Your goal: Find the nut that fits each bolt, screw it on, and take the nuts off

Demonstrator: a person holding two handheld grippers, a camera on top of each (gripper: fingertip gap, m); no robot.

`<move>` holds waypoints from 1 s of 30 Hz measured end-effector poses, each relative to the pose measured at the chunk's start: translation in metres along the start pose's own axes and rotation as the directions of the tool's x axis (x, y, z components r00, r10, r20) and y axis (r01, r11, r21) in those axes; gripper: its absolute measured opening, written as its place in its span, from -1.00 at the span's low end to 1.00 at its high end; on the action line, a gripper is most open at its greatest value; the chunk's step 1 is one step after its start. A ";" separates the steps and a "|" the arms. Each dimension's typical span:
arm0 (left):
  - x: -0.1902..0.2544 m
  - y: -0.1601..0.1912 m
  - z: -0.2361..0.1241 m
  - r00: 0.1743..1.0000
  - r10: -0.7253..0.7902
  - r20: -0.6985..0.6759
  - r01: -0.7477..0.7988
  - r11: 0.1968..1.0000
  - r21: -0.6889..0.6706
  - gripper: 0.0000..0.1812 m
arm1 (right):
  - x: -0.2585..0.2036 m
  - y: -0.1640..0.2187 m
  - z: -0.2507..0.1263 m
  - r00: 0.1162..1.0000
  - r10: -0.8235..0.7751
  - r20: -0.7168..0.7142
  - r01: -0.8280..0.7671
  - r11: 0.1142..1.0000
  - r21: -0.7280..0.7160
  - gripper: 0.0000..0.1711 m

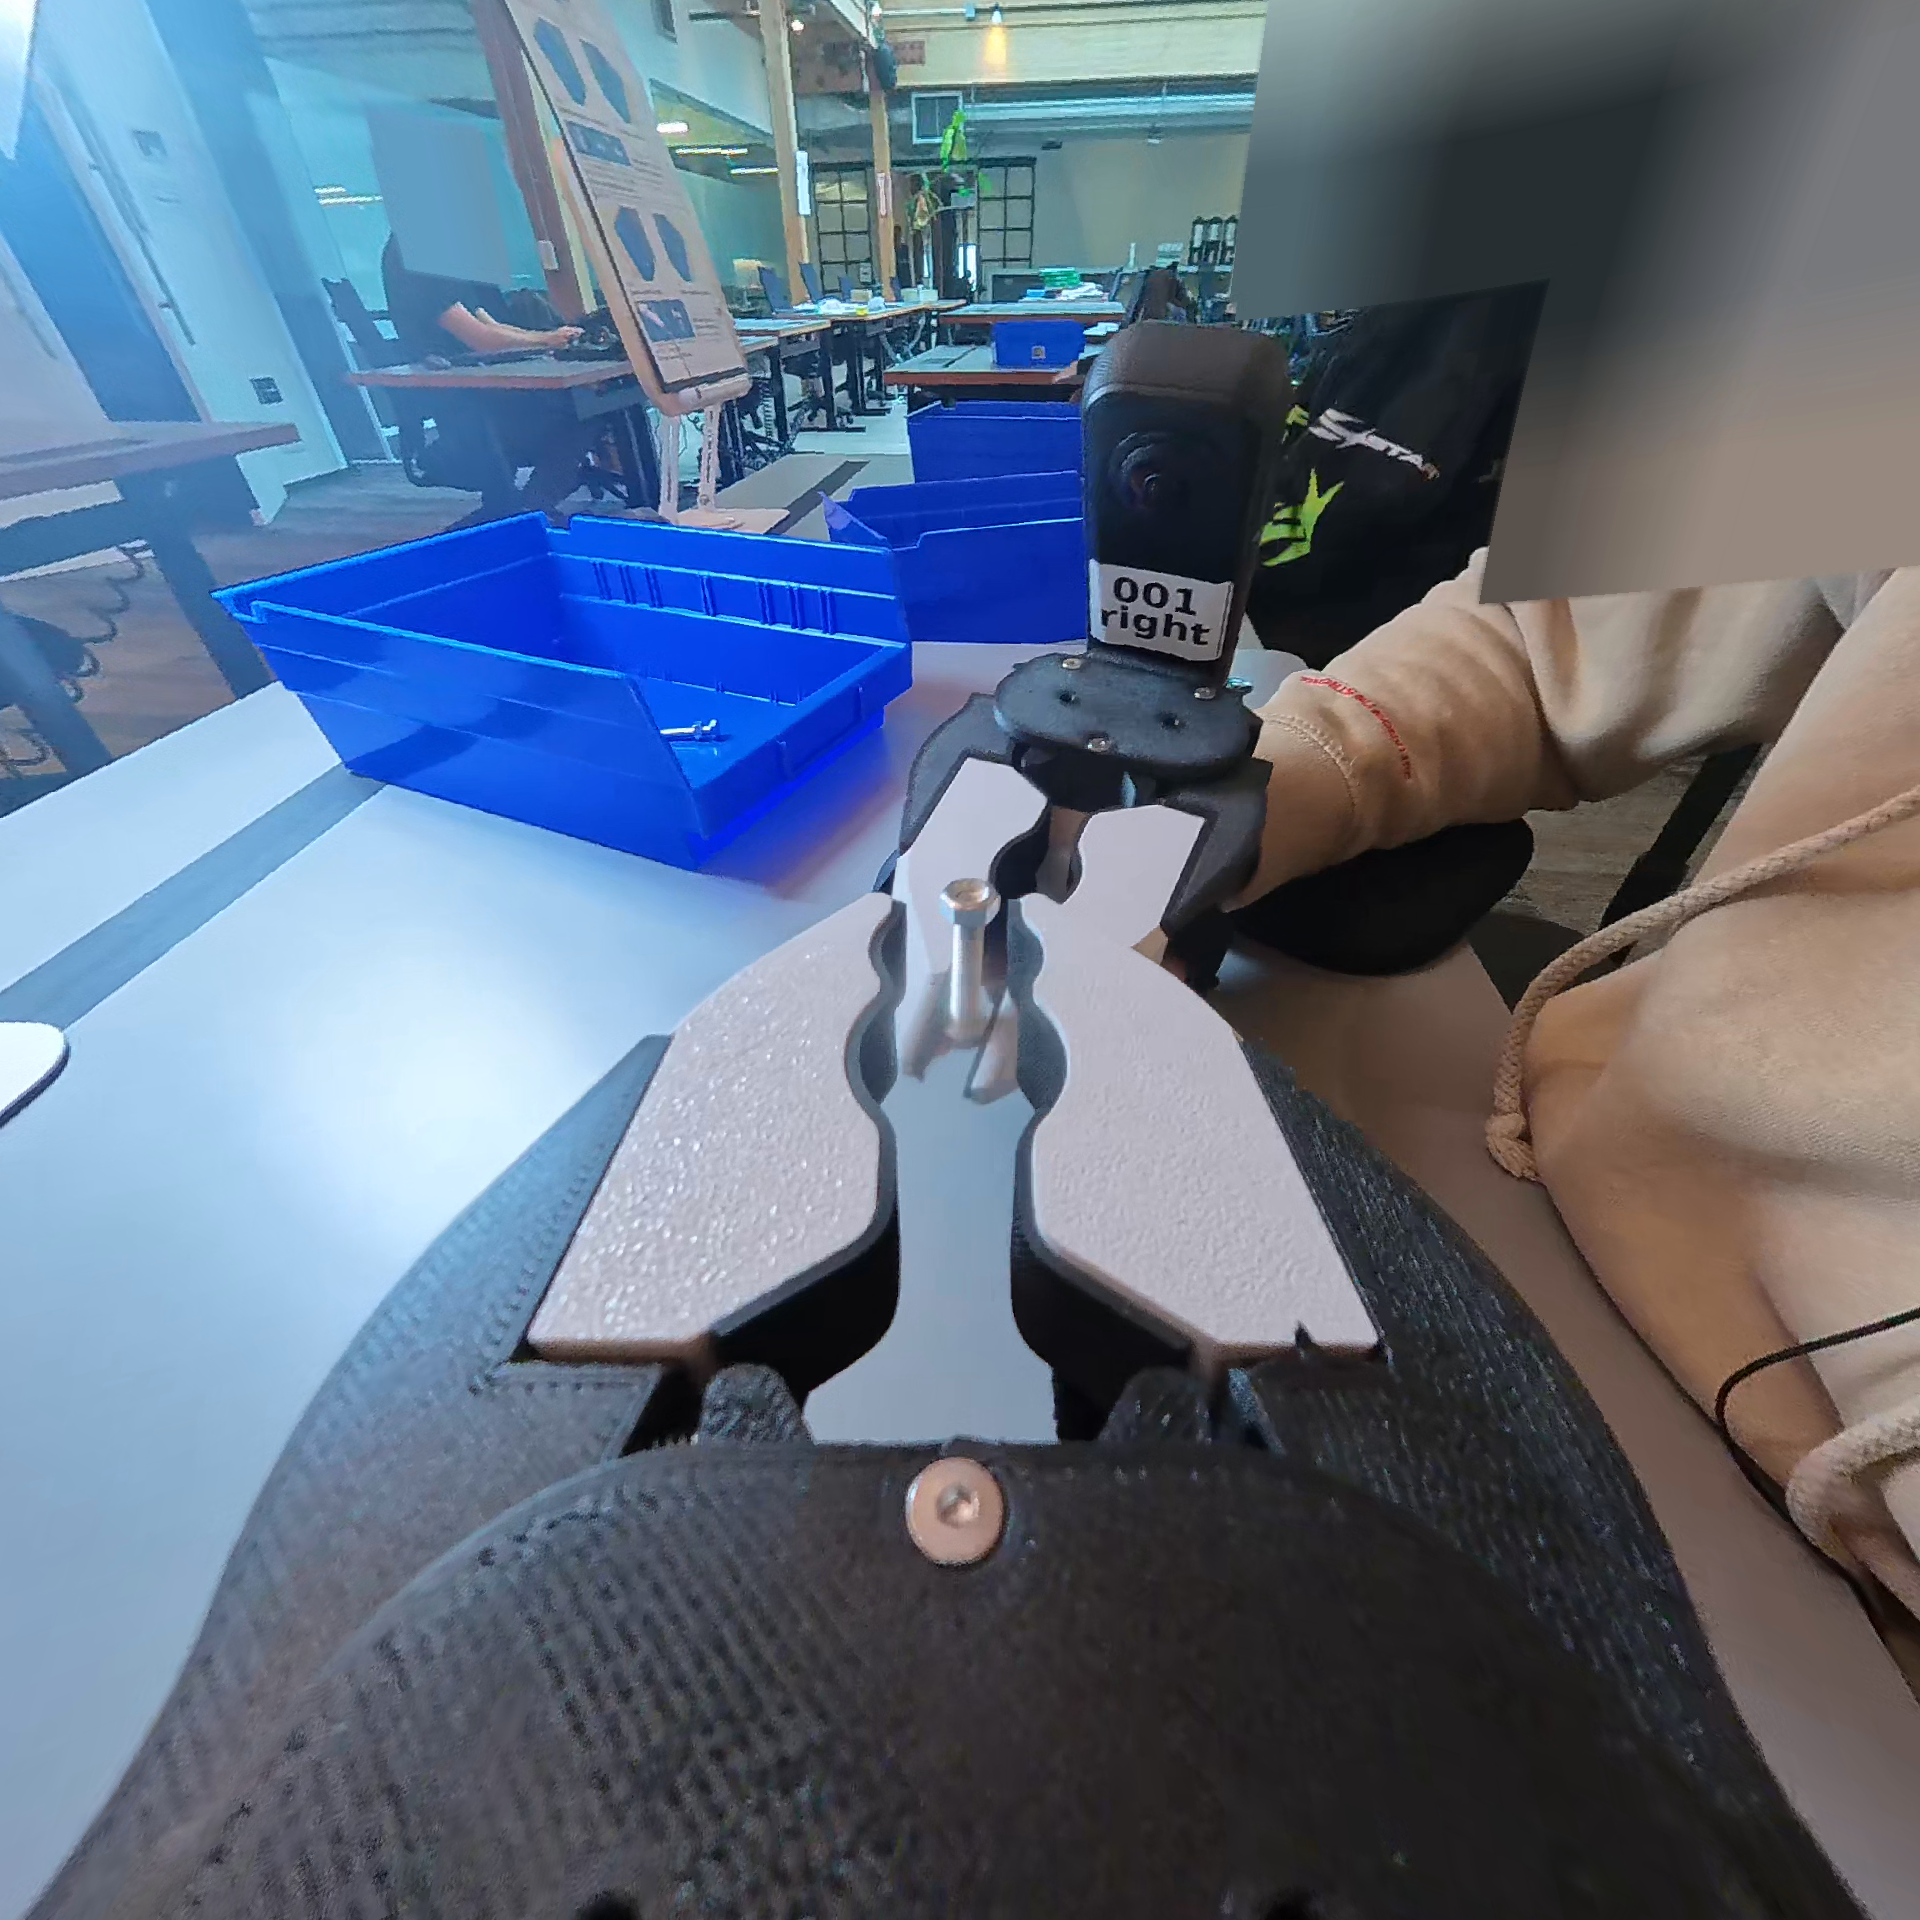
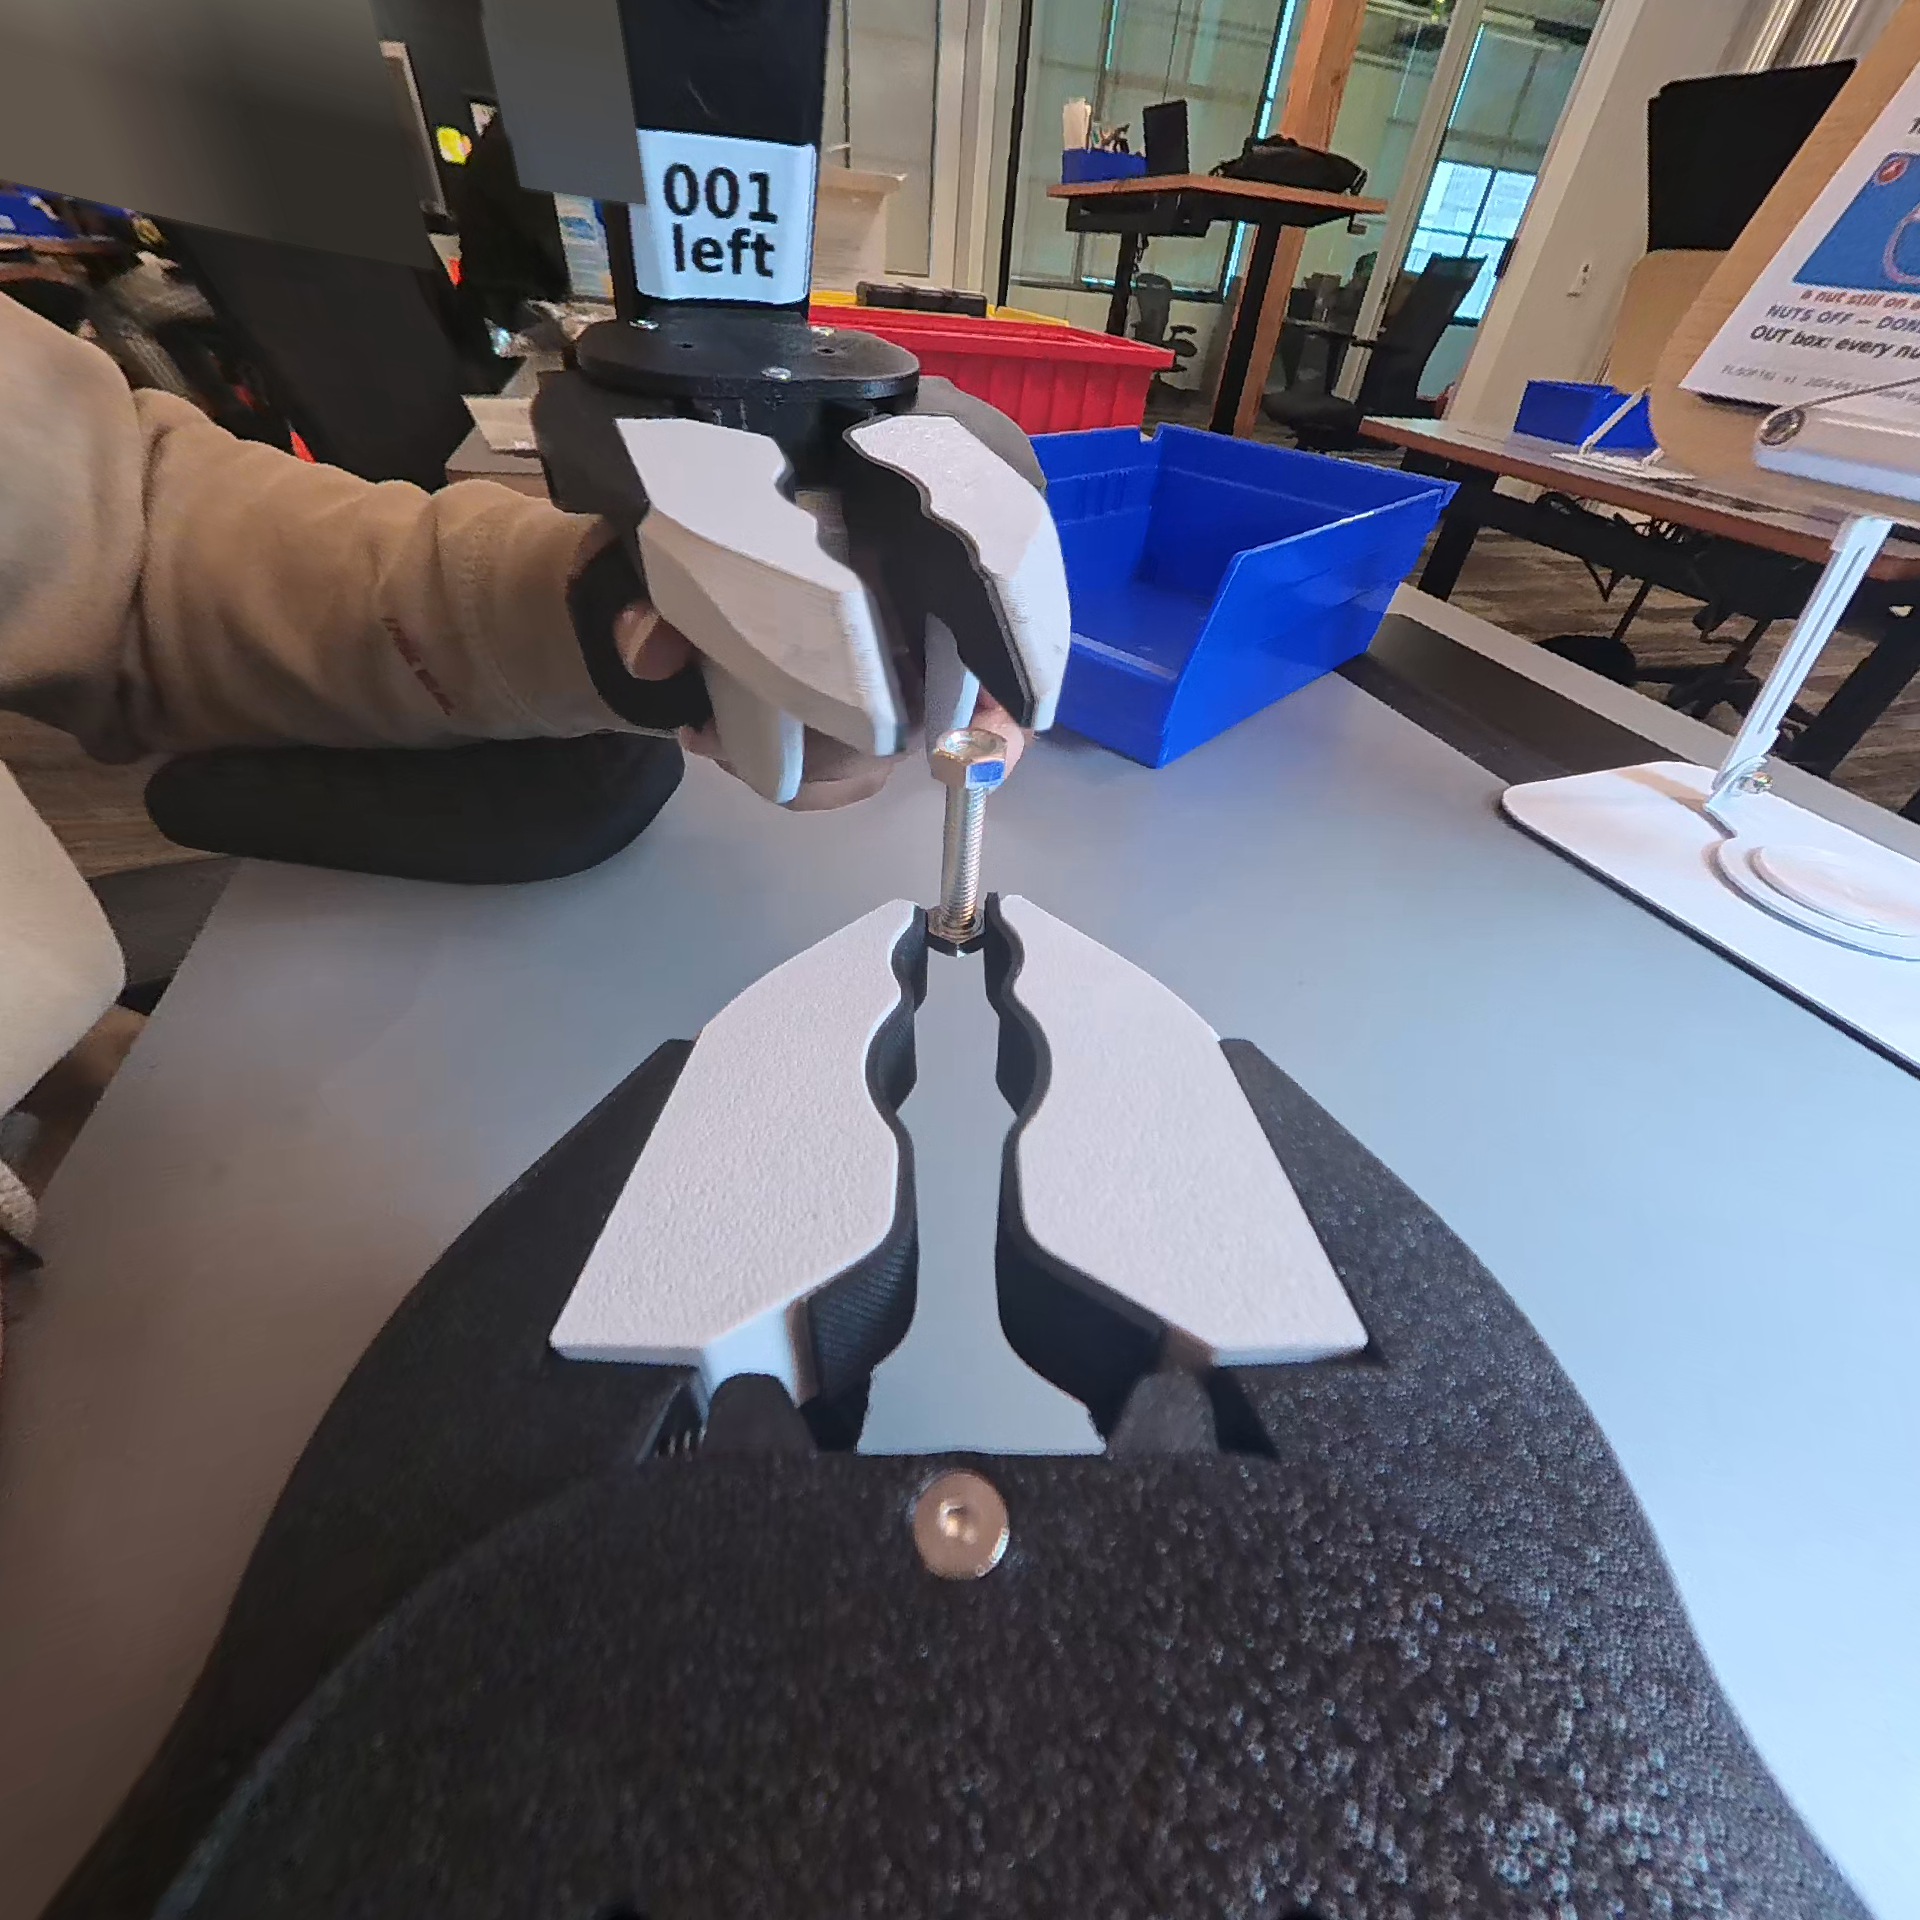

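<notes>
Nut (image 2: pixel 958 928) half hidden between right tongs (image 2: pixel 956 920)

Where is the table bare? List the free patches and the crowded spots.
Free: the grey table between the right tool and the white stand base, before the blue bin; also the strip left of that tool. Crowded: the middle, where the left tool meets it on the bolt.
</notes>
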State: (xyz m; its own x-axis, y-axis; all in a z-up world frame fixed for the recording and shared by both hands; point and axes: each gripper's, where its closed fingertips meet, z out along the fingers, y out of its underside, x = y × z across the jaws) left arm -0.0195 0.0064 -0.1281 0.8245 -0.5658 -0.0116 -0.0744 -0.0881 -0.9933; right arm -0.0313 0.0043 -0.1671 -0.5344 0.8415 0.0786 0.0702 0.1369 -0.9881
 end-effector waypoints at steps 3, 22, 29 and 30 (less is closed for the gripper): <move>-0.003 0.003 0.002 0.999 0.016 0.029 -0.015 1.000 -0.023 -0.81 | -0.001 0.000 0.000 1.000 0.000 0.004 0.000 1.000 -0.001 -0.88; -0.016 0.005 -0.001 0.996 -0.017 0.082 0.017 1.000 0.001 -0.84 | 0.005 -0.002 -0.003 0.999 0.048 -0.007 -0.048 0.999 0.016 -0.88; -0.006 0.001 0.002 0.998 -0.050 0.034 0.050 0.999 0.023 -0.85 | 0.002 -0.004 -0.002 0.998 0.057 0.007 -0.057 0.998 0.030 -0.88; -0.006 0.001 0.003 0.998 -0.052 0.034 0.051 0.998 0.026 -0.86 | 0.002 -0.005 -0.002 0.998 0.057 0.008 -0.058 0.998 0.033 -0.88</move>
State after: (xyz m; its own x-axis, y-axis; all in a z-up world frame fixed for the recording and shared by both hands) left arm -0.0230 0.0118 -0.1291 0.8458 -0.5323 0.0362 -0.0178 -0.0959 -0.9952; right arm -0.0308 0.0064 -0.1622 -0.5366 0.8436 0.0207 0.0731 0.0709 -0.9948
